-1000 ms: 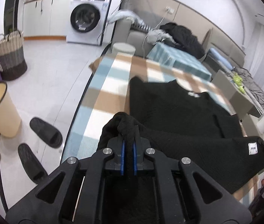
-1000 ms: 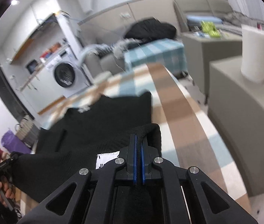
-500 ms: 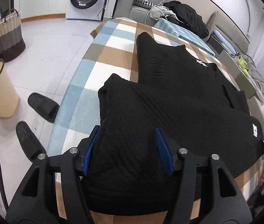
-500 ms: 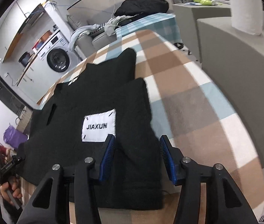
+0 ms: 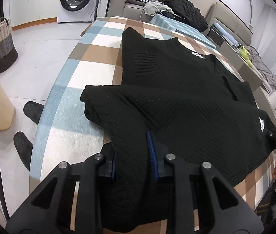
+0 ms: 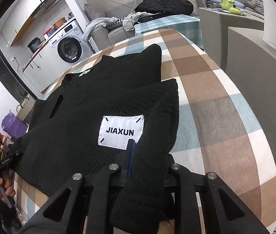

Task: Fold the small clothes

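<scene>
Black sweater [image 5: 177, 89], folded along the tabletop [image 5: 91, 74] near edge; left claw [image 5: 133, 156] and right claw [image 6: 147, 163], just closing, each narrowly bracket a fabric ridge; risk: lifting drags the fold undone.

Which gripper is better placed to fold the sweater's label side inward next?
Probably the right gripper: it holds sweater fabric beside the white label. The left gripper holds the opposite side.

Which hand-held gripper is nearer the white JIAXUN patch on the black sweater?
Right. The right hand-held gripper sits beside the JIAXUN patch, one finger touching its corner. The left hand-held gripper pinches the sweater at its opposite end.
</scene>
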{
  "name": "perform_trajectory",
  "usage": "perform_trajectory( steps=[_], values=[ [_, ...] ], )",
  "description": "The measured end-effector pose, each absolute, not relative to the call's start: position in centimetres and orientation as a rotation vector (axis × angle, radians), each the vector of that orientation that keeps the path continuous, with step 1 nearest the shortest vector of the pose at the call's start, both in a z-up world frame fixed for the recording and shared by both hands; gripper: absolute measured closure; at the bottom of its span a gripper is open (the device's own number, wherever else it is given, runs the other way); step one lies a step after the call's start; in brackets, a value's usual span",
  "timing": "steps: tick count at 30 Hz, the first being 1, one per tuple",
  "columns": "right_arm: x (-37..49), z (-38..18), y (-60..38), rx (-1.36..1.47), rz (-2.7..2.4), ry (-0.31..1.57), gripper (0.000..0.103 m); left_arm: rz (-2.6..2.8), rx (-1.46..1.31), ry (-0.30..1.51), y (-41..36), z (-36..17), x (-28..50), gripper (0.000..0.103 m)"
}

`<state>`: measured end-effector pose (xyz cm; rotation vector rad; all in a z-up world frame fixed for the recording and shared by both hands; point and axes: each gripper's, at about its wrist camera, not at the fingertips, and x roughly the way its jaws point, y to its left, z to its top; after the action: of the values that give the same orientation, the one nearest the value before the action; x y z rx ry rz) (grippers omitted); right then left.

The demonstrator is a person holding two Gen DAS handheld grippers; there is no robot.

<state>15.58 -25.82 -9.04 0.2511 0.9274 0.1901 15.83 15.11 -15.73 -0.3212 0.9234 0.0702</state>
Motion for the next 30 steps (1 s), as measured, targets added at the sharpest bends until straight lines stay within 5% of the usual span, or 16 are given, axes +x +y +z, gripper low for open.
perform_trajectory(
  steps=[30],
  values=[
    [6.0,-5.0,-27.8,0.337,0.260,0.869,0.074,0.130,-0.353,0.861,15.0,-11.3,3.9,0.071]
  ],
)
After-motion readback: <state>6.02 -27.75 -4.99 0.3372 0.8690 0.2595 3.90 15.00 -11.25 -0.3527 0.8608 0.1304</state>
